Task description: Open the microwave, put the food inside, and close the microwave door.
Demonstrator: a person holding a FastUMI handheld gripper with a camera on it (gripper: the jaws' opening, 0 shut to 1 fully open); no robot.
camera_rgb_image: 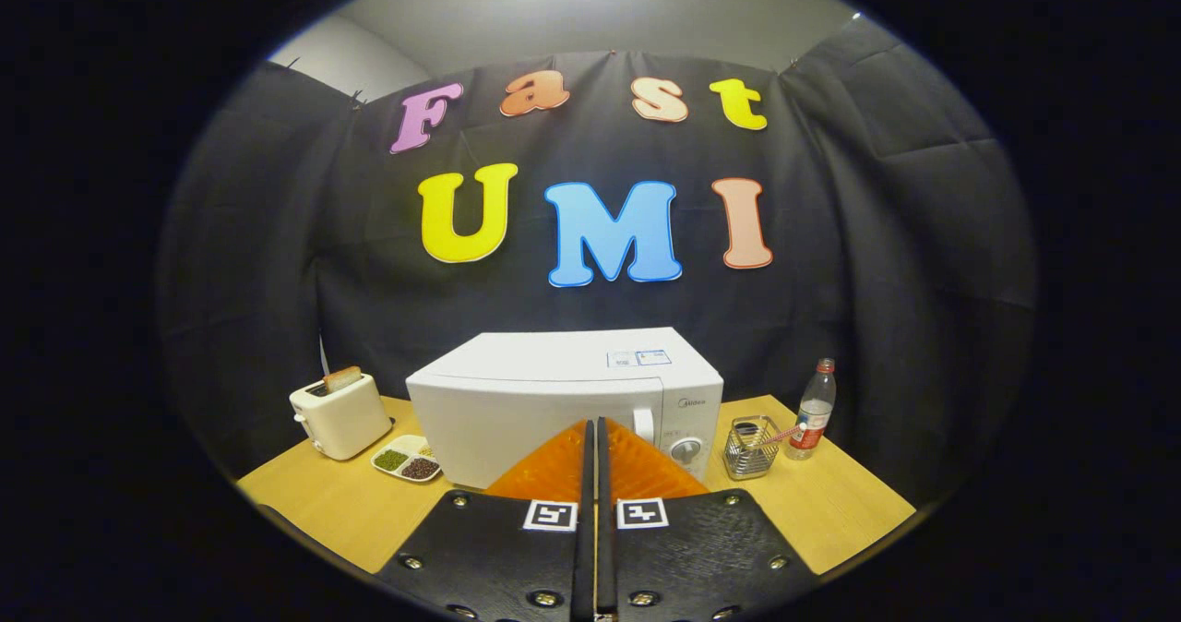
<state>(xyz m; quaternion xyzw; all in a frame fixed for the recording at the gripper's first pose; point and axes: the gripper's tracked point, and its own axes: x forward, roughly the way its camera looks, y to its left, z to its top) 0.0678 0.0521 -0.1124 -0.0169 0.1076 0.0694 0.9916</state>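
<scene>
Black cloth closes the booth at the back, with a wooden table in front of it carrying all the props. White microwave sits mid-table, directly beyond the fingers; its door is flush and closed, handle and control knob on the side nearer the wire basket. Gripper is held back from the appliance, fingers pressed together with nothing between them, tips aimed at the door near the handle; no contact with anything as far as the view shows. Food candidate: a divided dish with green and dark contents, lying on the table just beside the microwave's front corner, between it and a white toaster that has a slice of bread standing in its slot. On the other side of the microwave stand a wire basket holding a small item and, just beside it, a plastic bottle with a red cap. Progress judgement: nothing done yet. Door unopened, dish still outside. Remaining: open the door, fetch the food and set it inside, shut the door. First step likely needs the fingers parted to hook the handle.
</scene>
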